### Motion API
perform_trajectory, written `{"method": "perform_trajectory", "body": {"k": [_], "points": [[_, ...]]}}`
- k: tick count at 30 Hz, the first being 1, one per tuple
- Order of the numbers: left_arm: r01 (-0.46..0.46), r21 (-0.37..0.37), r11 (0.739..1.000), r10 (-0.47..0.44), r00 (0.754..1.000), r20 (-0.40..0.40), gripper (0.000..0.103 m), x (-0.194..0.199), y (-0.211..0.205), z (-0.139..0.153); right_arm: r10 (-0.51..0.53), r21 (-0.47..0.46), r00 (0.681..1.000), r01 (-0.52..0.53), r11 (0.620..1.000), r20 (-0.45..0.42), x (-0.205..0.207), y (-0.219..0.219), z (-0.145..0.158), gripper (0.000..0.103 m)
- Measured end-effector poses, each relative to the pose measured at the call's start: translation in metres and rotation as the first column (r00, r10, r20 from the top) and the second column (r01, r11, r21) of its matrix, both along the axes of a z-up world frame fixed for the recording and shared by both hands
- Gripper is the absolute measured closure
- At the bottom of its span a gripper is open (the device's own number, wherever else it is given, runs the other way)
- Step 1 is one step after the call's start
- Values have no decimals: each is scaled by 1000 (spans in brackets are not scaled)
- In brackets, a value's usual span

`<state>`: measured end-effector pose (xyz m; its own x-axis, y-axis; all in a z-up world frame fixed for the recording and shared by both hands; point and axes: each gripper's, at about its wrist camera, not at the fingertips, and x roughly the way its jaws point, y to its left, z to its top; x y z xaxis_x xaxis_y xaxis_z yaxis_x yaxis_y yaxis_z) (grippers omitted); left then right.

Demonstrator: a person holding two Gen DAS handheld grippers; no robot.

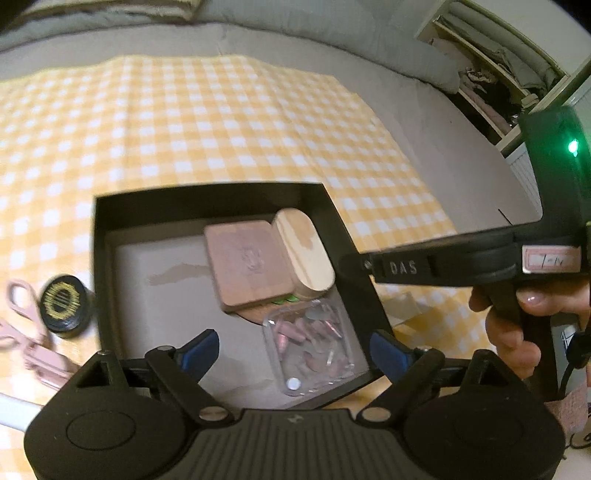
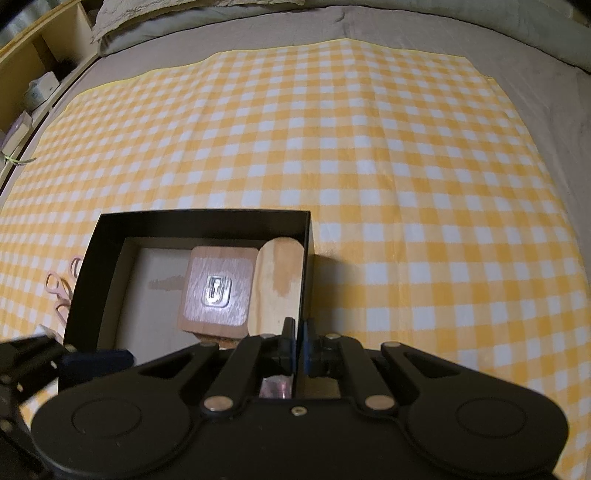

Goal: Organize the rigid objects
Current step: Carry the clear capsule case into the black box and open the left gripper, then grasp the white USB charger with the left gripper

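A black open box (image 1: pixel 221 197) lies on the yellow checked cloth. In it are a flat wooden block (image 1: pixel 247 264), a pale rounded wooden piece (image 1: pixel 304 251) and a clear plastic case of pink bits (image 1: pixel 312 345). My left gripper (image 1: pixel 291 350) is open above the box's near side, over the clear case. My right gripper (image 2: pixel 299 343) is shut on the box's right wall (image 2: pixel 306 266) near its front corner. It also shows in the left wrist view (image 1: pixel 443 264). The block (image 2: pixel 218 291) and the rounded piece (image 2: pixel 279 280) show in the right wrist view.
A black round tin with gold print (image 1: pixel 66 306) and pink scissors (image 1: pixel 26 321) lie on the cloth left of the box; the scissors also show in the right wrist view (image 2: pixel 59 291). Grey bedding (image 1: pixel 295 33) and shelves (image 1: pixel 498 85) lie beyond the cloth.
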<state>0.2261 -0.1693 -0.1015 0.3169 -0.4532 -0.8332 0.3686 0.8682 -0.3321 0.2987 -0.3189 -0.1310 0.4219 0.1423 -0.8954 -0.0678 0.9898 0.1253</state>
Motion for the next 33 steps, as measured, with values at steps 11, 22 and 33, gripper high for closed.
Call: {"method": "perform_trajectory", "body": {"k": [11, 22, 33], "points": [[-51, 44, 998, 45, 990, 131, 6, -9, 35, 21, 10, -20, 1000, -10, 1000, -3, -23, 4, -5, 98], [-136, 64, 989, 116, 963, 243, 2, -7, 87, 46, 14, -44, 999, -16, 999, -30, -17, 15, -13, 98], [-223, 127, 966, 177, 937, 301, 0, 7, 147, 52, 9, -64, 999, -12, 998, -47, -3, 19, -19, 98]]}}
